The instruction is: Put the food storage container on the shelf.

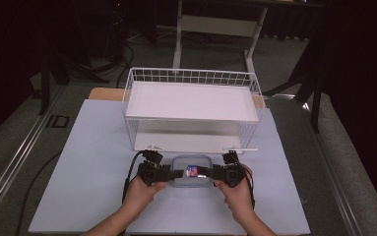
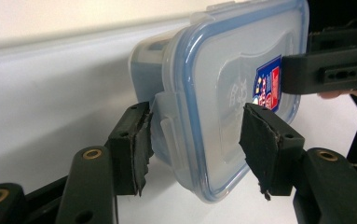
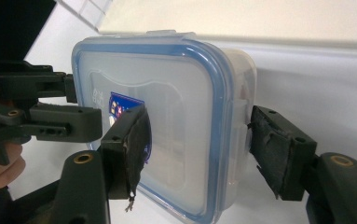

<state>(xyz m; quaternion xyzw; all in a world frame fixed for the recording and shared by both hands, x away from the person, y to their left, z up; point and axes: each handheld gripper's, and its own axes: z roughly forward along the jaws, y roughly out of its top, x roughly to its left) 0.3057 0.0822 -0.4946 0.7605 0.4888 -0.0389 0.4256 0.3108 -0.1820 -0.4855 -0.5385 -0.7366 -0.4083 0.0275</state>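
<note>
High view soft and low-res, room around dark, only the pale blue-white table sheet [image 1: 92,162] and white wire basket [image 1: 192,105] lit from above. Both gripper views brighter, even light; the clear blue-rimmed plastic container [image 2: 223,93] sharp mid-frame, faint sheen on lid, black jaw bases blurred at bottom edge.

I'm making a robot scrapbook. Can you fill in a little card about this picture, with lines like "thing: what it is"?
Main thing: clear plastic box with a blue-rimmed clip lid and a small blue and red sticker
Where it is: on the pale table sheet, just in front of the white wire basket
Left claw: open, jaws astride the box's left end, at a lid clip
Right claw: open, jaws astride the box's right end
Hands: one holds each claw
Lid: on the box
Basket: open side faces the box
</note>
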